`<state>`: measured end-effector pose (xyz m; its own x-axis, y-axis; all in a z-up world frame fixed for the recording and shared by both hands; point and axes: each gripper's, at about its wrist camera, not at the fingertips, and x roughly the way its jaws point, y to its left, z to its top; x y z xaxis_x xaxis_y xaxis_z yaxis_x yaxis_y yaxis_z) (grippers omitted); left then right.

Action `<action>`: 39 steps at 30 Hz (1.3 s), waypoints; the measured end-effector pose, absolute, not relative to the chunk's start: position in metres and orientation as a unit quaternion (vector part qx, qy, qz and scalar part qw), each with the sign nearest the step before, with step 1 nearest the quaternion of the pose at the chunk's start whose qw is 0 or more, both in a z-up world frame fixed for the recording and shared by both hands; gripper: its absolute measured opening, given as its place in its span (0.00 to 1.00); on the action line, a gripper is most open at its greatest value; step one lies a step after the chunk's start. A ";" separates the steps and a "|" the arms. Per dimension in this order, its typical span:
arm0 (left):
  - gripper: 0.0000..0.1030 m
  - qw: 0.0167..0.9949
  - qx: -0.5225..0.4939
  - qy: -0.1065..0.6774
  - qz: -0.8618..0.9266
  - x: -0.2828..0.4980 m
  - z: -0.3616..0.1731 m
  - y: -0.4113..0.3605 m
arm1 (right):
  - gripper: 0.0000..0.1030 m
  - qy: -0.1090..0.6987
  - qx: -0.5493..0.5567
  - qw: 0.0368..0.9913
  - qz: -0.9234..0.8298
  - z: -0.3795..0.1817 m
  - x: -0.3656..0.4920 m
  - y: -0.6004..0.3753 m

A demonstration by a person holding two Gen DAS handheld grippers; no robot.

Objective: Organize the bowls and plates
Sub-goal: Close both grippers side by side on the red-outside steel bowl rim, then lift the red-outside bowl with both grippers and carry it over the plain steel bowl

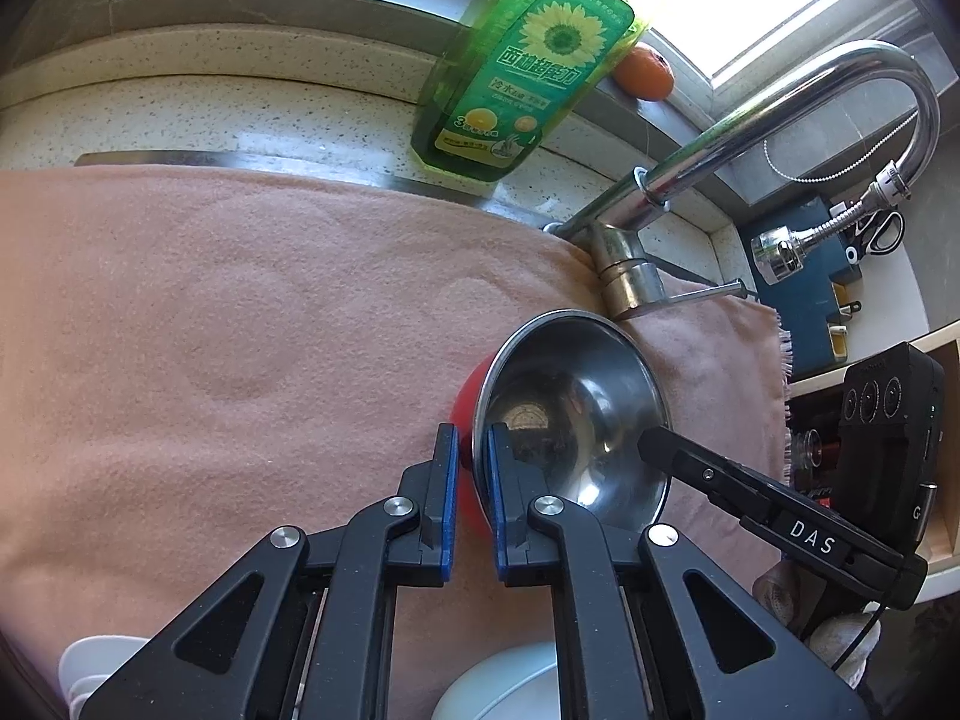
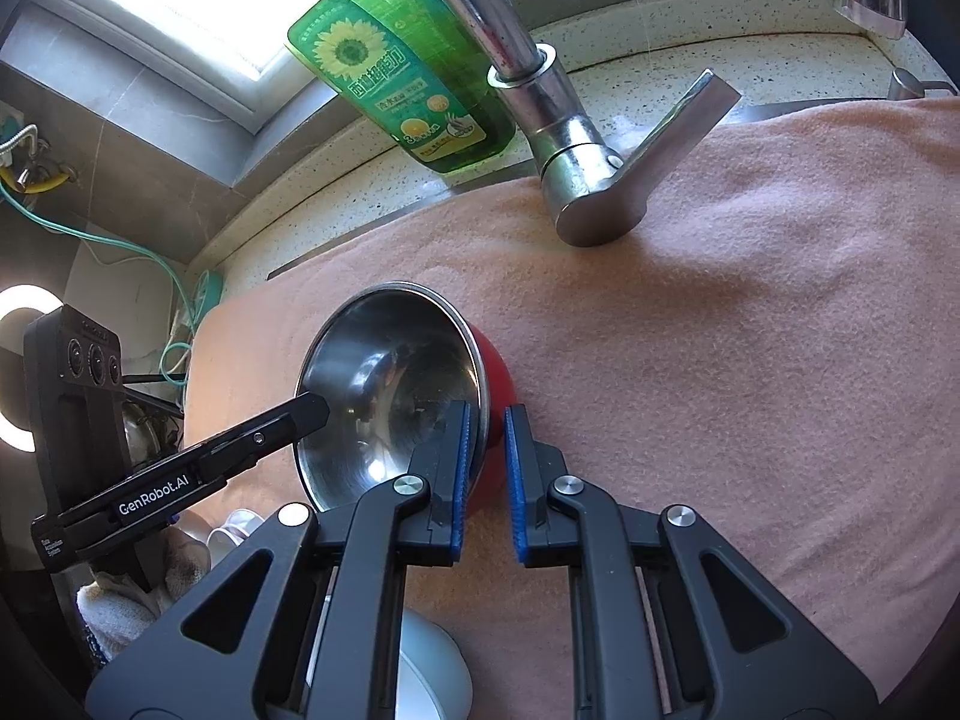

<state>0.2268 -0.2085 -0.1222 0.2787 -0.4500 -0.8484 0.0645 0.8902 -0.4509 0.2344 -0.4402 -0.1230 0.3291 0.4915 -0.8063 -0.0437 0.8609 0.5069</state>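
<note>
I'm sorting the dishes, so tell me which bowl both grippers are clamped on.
The steel bowl with the red outside, standing on the pink towel. Left gripper and right gripper pinch opposite rims; the pale bowl below them is untouched.

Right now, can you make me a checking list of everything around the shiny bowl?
Surface: pink towel spread across the counter.
Job's things: steel bowl with a red outside, tilted on the towel; white dishes at the near edge.
Clutter: green soap bottle, orange, scissors.
Grippers: left gripper shut on the bowl's rim; right gripper shut on the opposite rim.
Cables: green cord by the wall.
Surroundings: faucet, bright window.
</note>
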 end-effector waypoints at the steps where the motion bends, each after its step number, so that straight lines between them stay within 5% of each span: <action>1: 0.07 0.783 -0.168 0.576 -0.165 0.226 -0.121 -0.208 | 0.11 0.552 0.202 0.791 0.169 -0.121 0.234 -0.440; 39: 0.08 0.823 -0.208 0.506 -0.152 0.121 -0.048 -0.100 | 0.11 0.511 0.163 0.809 0.242 -0.037 0.136 -0.330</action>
<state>0.1208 -0.1000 -0.0483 0.4419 -0.4603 -0.7699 0.0400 0.8676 -0.4957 0.1361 -0.3295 -0.0371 0.3607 0.5574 -0.7478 -0.2249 0.8301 0.5102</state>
